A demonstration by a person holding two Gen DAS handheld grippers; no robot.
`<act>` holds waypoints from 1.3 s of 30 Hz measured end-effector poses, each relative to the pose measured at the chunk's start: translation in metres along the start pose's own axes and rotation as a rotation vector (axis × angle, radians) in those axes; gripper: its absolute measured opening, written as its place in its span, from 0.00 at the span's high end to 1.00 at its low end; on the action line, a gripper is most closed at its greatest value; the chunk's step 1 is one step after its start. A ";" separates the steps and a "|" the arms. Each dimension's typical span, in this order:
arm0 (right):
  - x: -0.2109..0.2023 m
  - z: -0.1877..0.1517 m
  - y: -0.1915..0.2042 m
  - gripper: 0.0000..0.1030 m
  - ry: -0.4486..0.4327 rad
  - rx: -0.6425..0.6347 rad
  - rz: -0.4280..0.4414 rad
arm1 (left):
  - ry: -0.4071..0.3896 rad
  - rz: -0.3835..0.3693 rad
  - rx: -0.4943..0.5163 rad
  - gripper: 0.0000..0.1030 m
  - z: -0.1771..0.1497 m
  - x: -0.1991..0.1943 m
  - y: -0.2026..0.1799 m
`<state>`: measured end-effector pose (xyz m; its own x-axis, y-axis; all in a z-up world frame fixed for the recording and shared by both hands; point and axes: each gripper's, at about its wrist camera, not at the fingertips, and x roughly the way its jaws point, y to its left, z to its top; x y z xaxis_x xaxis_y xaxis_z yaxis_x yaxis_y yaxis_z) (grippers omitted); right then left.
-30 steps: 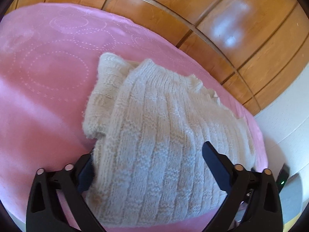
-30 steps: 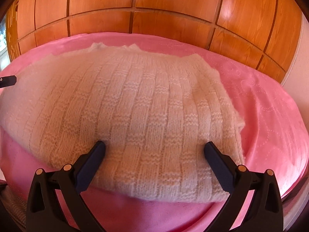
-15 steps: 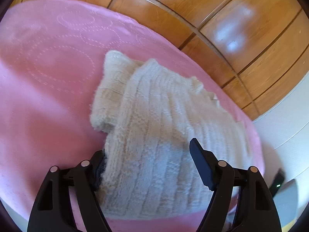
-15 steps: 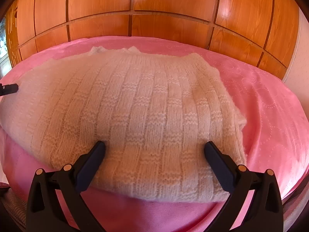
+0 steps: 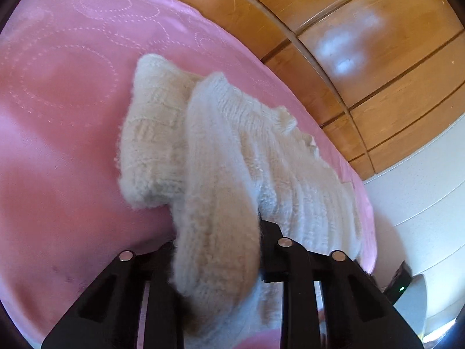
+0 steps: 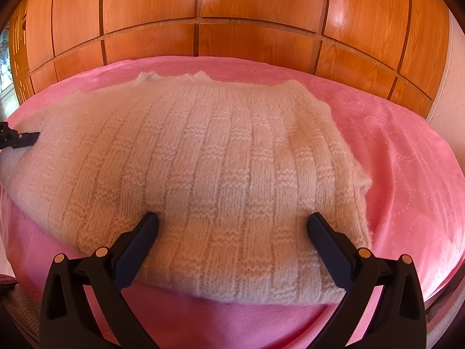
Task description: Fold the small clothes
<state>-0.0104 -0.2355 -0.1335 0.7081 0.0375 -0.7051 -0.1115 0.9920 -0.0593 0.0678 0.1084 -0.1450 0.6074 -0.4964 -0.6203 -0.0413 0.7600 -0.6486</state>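
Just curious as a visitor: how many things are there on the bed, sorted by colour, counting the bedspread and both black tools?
Cream: 1, the knitted sweater
Pink: 1, the bedspread
Black: 2, the left gripper, jaws closing on a bunched sweater edge, and the right gripper, open
Total: 4

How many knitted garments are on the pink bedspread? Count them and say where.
1: a cream cable-knit sweater lying mid-spread on the pink bedspread; anything beneath it is hidden.

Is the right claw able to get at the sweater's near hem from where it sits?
Probably yes: the right claw is open astride the sweater, nothing between it and the near hem.
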 end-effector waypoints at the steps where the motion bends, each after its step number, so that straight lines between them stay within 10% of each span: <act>1: 0.000 0.000 0.000 0.02 0.001 0.001 0.001 | -0.004 0.006 0.011 0.80 0.001 -0.002 -0.004; 39: -0.016 0.007 -0.087 0.02 0.089 0.260 -0.080 | -0.125 -0.208 0.556 0.83 0.003 -0.004 -0.225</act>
<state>-0.0068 -0.3219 -0.1116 0.6421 -0.0419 -0.7655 0.1334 0.9894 0.0578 0.0775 -0.0598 0.0047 0.6480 -0.6309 -0.4267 0.4887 0.7741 -0.4023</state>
